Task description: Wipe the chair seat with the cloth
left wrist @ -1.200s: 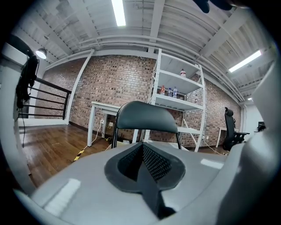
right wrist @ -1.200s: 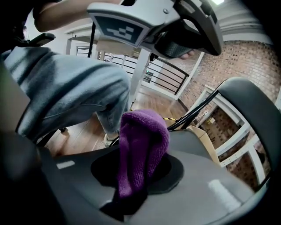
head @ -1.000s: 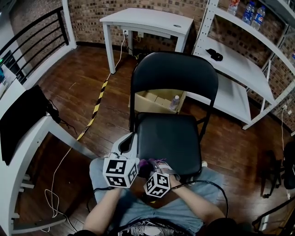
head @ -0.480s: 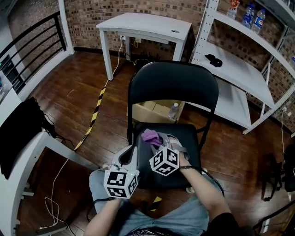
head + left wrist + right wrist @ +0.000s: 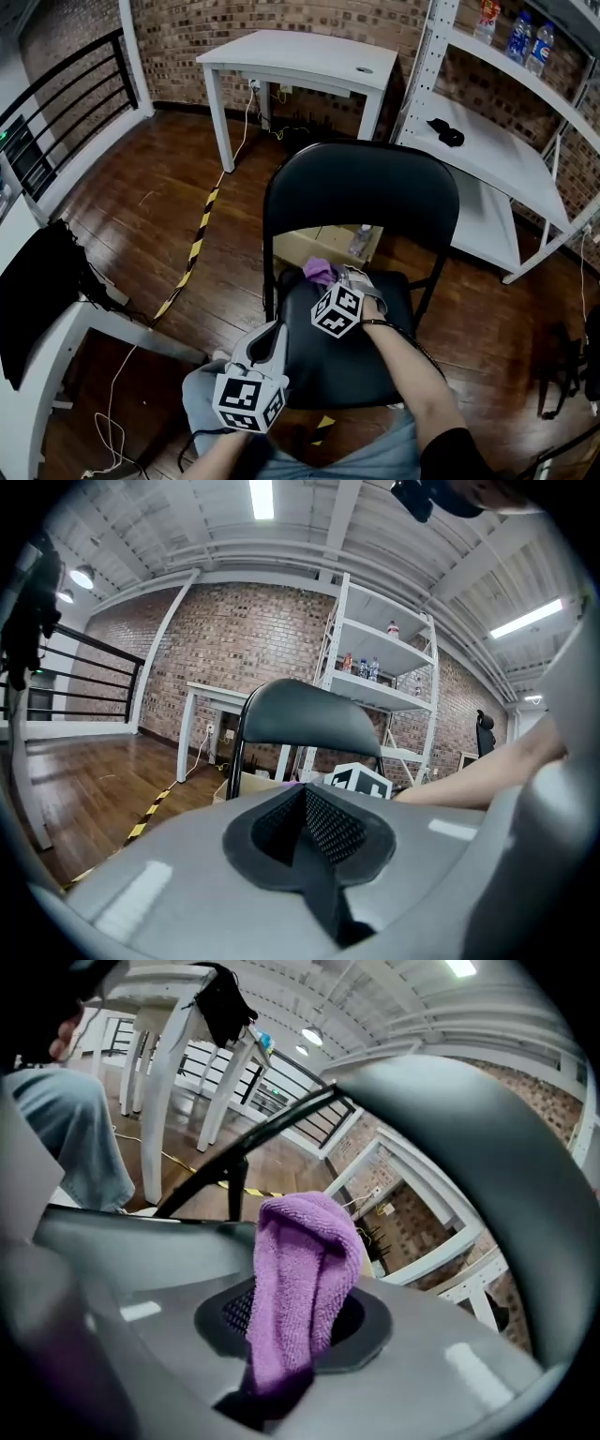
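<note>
A black folding chair stands in front of me, with its seat [image 5: 347, 352] and its backrest [image 5: 361, 192] in the head view. My right gripper [image 5: 337, 284] is at the back of the seat, just under the backrest, shut on a purple cloth [image 5: 319, 272] that rests on the seat there. The right gripper view shows the cloth [image 5: 302, 1274] clamped between the jaws and folded over them. By the seat's front left corner my left gripper [image 5: 269, 333] is shut with nothing in it. Its own view shows the backrest [image 5: 305, 714] ahead.
A cardboard box [image 5: 323, 246] with a bottle sits on the floor behind the chair. A white table [image 5: 291, 52] stands at the back and white shelving [image 5: 487, 150] at the right. Yellow-black tape [image 5: 192, 253] crosses the wood floor. A white desk [image 5: 56, 309] is at the left.
My right gripper has carried the purple cloth from the seat's front edge across to the back of the seat. The left gripper has stayed near the front left corner.
</note>
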`<state>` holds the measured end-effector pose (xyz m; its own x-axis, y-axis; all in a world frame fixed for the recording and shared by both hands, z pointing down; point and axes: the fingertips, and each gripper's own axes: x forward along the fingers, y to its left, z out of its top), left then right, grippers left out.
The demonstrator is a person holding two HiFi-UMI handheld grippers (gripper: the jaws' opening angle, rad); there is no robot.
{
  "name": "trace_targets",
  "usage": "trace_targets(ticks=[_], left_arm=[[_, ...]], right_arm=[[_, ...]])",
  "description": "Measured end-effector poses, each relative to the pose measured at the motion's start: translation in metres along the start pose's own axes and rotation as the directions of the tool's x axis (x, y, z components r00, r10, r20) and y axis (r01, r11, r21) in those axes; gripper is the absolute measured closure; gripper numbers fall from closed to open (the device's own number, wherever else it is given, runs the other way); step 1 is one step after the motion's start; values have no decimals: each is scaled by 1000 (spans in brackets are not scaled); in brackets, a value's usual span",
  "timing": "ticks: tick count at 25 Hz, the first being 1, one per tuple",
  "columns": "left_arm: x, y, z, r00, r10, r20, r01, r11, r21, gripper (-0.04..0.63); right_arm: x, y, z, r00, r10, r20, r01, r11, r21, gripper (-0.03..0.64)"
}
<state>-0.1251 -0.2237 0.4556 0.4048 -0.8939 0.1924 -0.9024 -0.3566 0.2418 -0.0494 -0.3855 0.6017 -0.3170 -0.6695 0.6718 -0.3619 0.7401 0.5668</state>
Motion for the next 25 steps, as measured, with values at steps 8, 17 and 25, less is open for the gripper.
trace_targets(ticks=[8, 17, 25], left_arm=[[12, 9, -9, 999, 13, -31, -13, 1000, 8, 589], [15, 2, -12, 999, 12, -38, -12, 1000, 11, 589], [9, -8, -6, 1000, 12, -18, -12, 1000, 18, 589]], right_arm=[[44, 2, -37, 995, 13, -101, -11, 1000, 17, 528], [30, 20, -41, 995, 42, -89, -39, 998, 40, 528], [-14, 62, -47, 996, 76, -55, -73, 996, 45, 528]])
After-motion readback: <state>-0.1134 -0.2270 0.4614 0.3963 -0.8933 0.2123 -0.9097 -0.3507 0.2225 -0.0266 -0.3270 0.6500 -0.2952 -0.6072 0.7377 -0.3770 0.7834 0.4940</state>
